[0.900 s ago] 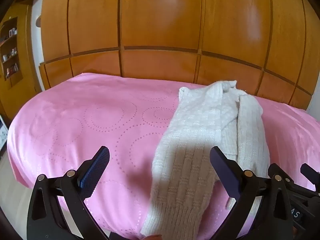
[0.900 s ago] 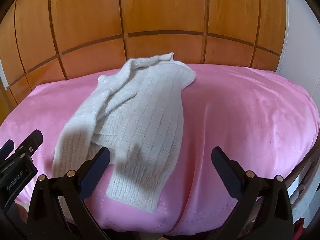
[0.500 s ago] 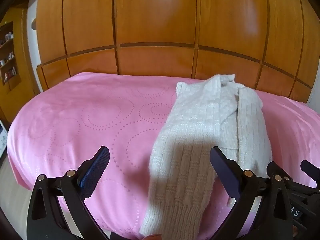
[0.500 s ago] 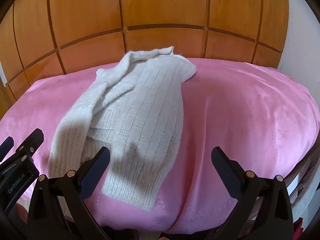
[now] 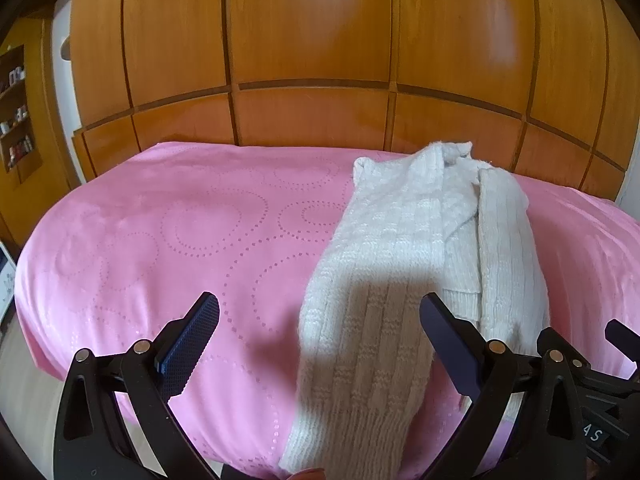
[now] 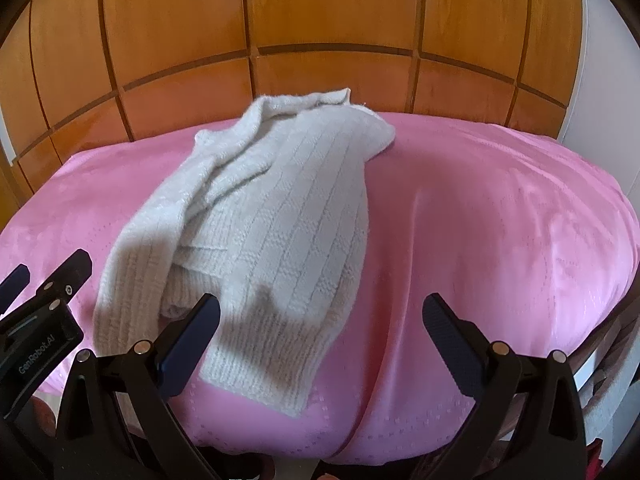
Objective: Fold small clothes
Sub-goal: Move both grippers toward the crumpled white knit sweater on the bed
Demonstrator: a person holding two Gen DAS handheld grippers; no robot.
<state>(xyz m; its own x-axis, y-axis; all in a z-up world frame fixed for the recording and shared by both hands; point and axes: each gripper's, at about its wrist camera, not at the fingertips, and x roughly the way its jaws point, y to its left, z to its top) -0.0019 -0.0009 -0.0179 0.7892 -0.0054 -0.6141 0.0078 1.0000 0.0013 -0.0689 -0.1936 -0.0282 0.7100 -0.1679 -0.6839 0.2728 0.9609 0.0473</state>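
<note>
A cream knitted garment (image 5: 404, 264) lies lengthwise on a pink bedspread (image 5: 168, 240), its sides folded in over the middle and its near end reaching the bed's front edge. In the right wrist view the same garment (image 6: 276, 224) stretches from the far edge toward me on the pink bedspread (image 6: 500, 220). My left gripper (image 5: 320, 320) hovers open above the garment's near end, nothing between its fingers. My right gripper (image 6: 322, 320) is open too, over the garment's near right corner, apart from the cloth. The left gripper's body (image 6: 36, 320) shows at the right wrist view's left edge.
A wooden panelled wardrobe (image 5: 312, 48) stands right behind the bed. Wooden shelves (image 5: 16, 112) with small bottles are at the far left. A white wall (image 6: 604, 60) rises at the far right. The bedspread's left half has no clothes on it.
Both views have drifted a little: the garment and bed have slid slightly down and toward me in the right wrist view. The garment itself has not moved on the bed. Both jaws stay wide.
</note>
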